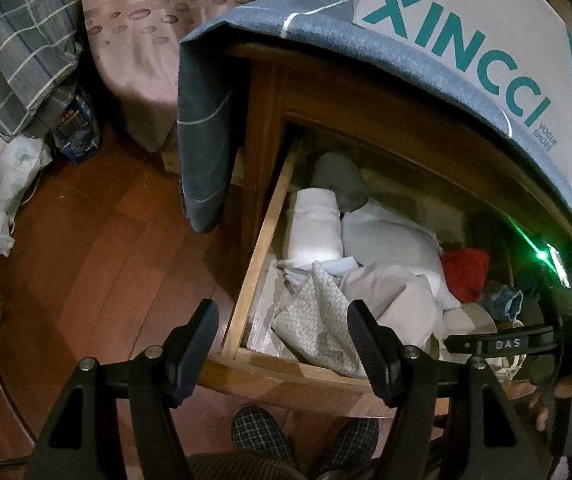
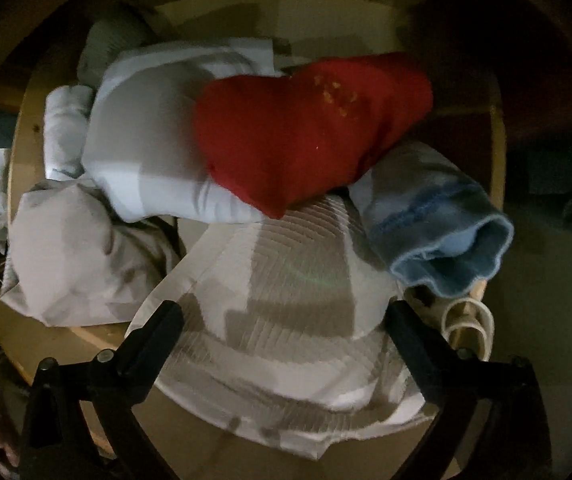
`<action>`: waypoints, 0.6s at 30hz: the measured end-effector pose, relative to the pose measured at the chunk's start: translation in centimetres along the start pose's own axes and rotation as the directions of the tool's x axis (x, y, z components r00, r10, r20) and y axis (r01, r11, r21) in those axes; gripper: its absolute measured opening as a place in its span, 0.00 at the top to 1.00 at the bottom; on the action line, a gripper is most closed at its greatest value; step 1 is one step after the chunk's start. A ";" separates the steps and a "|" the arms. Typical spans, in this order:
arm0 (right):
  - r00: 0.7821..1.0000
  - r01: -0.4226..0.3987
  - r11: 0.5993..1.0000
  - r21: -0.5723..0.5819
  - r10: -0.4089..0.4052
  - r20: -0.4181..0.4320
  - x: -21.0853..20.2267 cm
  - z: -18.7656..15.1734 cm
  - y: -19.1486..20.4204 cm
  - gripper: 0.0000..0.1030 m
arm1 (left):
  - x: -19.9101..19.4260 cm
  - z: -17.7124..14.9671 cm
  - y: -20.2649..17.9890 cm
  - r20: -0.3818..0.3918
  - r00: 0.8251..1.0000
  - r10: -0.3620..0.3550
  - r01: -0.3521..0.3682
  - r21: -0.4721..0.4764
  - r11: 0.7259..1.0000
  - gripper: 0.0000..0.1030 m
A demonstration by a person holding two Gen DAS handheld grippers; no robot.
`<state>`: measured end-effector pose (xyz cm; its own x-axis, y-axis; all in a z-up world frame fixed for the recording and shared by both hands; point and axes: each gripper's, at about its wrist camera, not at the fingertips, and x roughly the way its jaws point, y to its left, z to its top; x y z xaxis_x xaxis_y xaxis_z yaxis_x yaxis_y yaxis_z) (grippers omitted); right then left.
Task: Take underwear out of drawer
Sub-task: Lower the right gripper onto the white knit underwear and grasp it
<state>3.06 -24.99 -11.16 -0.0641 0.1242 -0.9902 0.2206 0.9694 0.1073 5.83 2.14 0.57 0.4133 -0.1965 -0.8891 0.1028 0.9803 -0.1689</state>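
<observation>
Hanging over the open drawer [image 1: 246, 264], the right gripper [image 2: 282, 320] spreads wide, empty, astride a pale ribbed garment [image 2: 286, 280] lying directly below, long axis near-to-far. The left gripper [image 1: 282, 344], half-open and empty, waits outside the near-left corner, farther off.

Open wooden drawer [image 1: 260, 236] with folded, perhaps crumpled, underwear [image 2: 286, 312] inside.

drawer [image 1: 246, 280] open above, packed with clothes [image 2: 278, 320]
</observation>
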 end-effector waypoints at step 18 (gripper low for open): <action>1.000 0.006 0.998 -0.067 -0.006 0.000 -0.2 -0.5 1.9 0.38 | 0.4 0.0 -0.2 -0.011 1.000 0.005 -0.005 0.011 1.000 0.33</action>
<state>2.98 -23.06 -10.68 -0.0659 0.1181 -0.9908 0.1545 0.9822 0.1068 5.97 1.82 0.22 0.4042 -0.1914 -0.8944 0.1109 0.9809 -0.1597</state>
